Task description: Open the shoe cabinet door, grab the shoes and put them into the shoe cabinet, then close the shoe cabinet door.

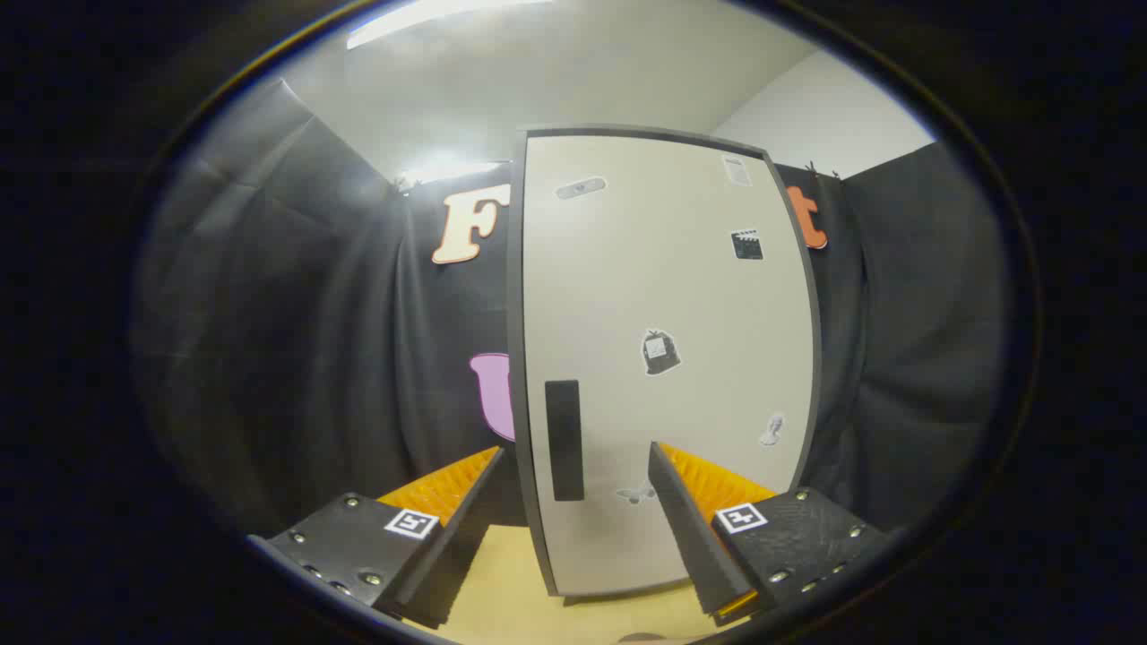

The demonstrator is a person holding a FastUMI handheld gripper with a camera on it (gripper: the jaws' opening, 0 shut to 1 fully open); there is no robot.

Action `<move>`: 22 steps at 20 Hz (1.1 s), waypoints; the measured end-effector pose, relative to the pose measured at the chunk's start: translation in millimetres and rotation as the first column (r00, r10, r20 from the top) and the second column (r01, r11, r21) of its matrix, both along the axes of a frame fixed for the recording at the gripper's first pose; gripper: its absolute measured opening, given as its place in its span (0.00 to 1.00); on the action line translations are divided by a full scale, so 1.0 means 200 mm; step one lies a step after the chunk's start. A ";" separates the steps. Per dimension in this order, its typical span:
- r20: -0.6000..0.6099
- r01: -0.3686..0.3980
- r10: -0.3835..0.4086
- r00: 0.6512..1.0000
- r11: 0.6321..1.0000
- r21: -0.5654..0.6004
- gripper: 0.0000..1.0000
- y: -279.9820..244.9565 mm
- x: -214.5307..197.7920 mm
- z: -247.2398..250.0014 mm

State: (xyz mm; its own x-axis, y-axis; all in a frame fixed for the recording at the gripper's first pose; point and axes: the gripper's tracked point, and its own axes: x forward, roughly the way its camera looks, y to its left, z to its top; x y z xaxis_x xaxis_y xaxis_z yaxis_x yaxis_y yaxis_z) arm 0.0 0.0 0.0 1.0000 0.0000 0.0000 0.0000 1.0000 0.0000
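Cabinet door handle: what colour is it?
Black, a vertical bar handle on the pale door, just beyond the open tongs; gripper view.

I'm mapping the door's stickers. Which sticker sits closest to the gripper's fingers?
The pale butterfly-shaped sticker low on the cabinet door, between the open gripper fingers; the other stickers sit higher.

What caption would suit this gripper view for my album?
Open claw faces the closed cabinet door, its dark handle just ahead between the fingers.

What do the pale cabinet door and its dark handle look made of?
The pale cabinet door looks like matte laminated board: flat, even, glare-free, with a dark edge band. The black upright rectangular handle seems matte plastic or painted metal; I cannot tell which. The open gripper sits just before it.
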 end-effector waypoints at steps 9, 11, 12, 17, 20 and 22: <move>0.009 -0.002 0.002 1.000 1.000 0.006 0.97 0.00 0.05 -0.01; 0.005 -0.001 0.001 1.000 1.000 0.009 0.97 0.00 0.08 -0.01; 0.004 -0.001 0.001 1.000 1.000 0.013 0.97 0.00 0.10 -0.02; -0.002 0.011 -0.011 1.000 1.000 0.010 0.96 0.00 0.20 -0.05; -0.018 0.000 0.001 1.000 1.000 0.024 0.92 0.03 0.31 -0.09; -0.040 -0.008 0.009 0.999 1.000 0.025 0.92 0.04 0.40 -0.13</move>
State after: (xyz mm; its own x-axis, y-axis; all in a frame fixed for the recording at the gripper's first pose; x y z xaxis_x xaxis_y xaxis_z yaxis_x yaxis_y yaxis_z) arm 79.2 8.2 -25.9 0.9992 0.0085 -0.0396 -0.0075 0.9997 0.0252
